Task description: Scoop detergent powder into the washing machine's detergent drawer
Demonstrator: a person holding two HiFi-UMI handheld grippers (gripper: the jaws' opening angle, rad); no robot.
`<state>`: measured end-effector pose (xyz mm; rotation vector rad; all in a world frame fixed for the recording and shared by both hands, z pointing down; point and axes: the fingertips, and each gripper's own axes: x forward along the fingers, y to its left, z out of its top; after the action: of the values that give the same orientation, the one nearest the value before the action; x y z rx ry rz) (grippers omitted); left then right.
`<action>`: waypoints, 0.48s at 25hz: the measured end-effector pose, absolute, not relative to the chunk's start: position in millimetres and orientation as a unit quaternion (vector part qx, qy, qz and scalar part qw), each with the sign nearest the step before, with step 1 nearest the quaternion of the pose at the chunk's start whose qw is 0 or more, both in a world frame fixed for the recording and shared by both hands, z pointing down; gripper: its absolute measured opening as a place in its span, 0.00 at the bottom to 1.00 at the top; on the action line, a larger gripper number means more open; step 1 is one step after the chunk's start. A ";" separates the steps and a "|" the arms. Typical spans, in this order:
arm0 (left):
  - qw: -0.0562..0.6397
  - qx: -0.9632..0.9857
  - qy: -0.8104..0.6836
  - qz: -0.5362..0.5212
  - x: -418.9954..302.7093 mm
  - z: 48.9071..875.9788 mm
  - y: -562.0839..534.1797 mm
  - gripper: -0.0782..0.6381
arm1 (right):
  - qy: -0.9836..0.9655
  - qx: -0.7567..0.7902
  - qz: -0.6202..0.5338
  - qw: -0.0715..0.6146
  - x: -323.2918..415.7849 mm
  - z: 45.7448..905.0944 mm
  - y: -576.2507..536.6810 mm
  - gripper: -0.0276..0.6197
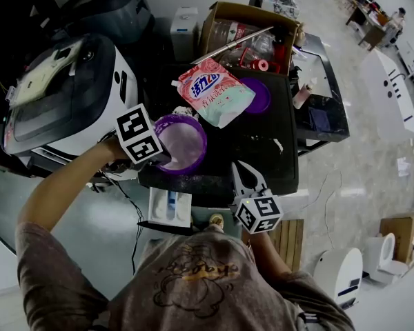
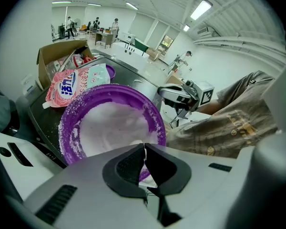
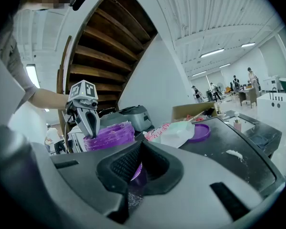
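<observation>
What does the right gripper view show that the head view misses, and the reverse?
Only the right gripper view: a purple piece pinched in the right gripper, jaws closed on it. Only the head view: the white powder inside the purple tub, and the detergent drawer open below the black table. Both: the left gripper on the tub's rim, the pink bag, the purple lid and the cardboard box.
</observation>
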<state>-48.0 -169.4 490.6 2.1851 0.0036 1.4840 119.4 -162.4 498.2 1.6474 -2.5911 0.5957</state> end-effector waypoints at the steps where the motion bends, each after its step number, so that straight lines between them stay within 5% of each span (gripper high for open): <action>1: 0.250 0.802 0.002 0.542 -47.3 490.4 -168.9 0.14 | -0.828 0.528 0.191 0.007 119.9 498.3 -161.9 0.03; 12: 0.270 0.809 0.010 0.523 -39.0 488.5 -164.8 0.14 | -0.823 0.535 0.191 0.004 123.1 498.8 -158.0 0.03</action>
<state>-39.0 -164.8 488.5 2.1795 0.0275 1.4092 123.1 -158.0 498.8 1.6765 -2.5776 0.5996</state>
